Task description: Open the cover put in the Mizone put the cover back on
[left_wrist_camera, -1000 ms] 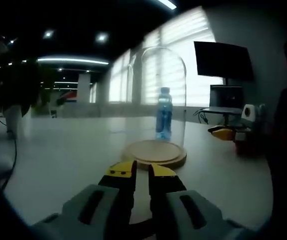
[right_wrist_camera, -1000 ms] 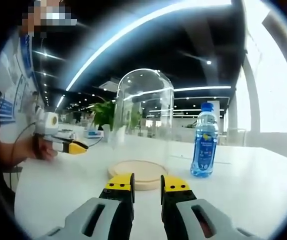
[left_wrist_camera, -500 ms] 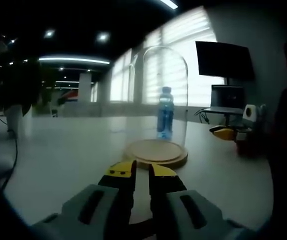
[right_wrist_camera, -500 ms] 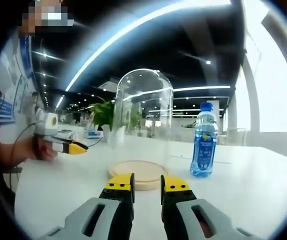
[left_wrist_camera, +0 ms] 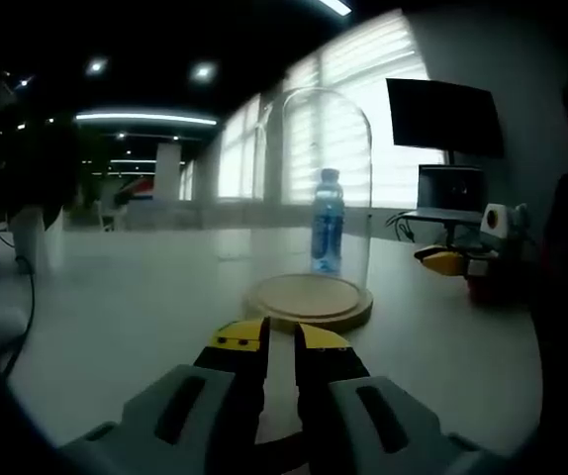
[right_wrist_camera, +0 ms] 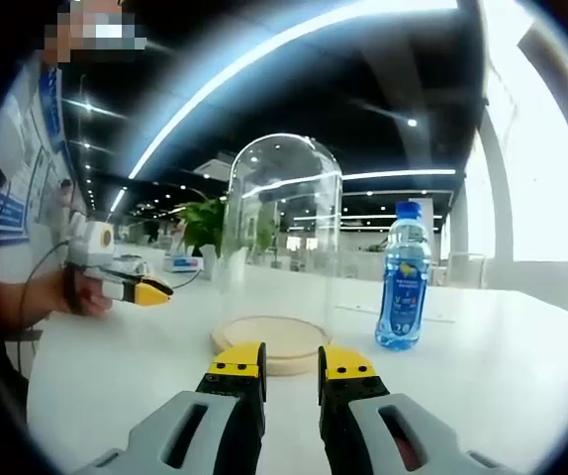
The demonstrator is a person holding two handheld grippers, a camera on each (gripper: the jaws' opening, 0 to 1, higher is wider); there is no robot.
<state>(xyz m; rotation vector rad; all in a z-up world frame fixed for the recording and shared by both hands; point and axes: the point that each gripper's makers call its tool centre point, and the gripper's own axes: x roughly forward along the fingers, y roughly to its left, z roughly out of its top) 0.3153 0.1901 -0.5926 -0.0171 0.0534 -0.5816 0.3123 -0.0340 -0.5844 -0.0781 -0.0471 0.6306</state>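
Left gripper view: I look low across the table (left_wrist_camera: 116, 297), near the glass cover (left_wrist_camera: 319, 188).
Right gripper view: I face it from another side.
Shared: cover (right_wrist_camera: 284, 237), Mizone bottle (right_wrist_camera: 404, 277).

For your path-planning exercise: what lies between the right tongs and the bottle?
Bare table in the right gripper view; the dome stands left of the line from the right tongs to the bottle.

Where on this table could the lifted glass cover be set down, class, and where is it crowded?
Bare tabletop lies right of the blue bottle, and between the wooden base and the right gripper. In the left gripper view, a wide free stretch lies left of the base. It is crowded by the other gripper and monitor.
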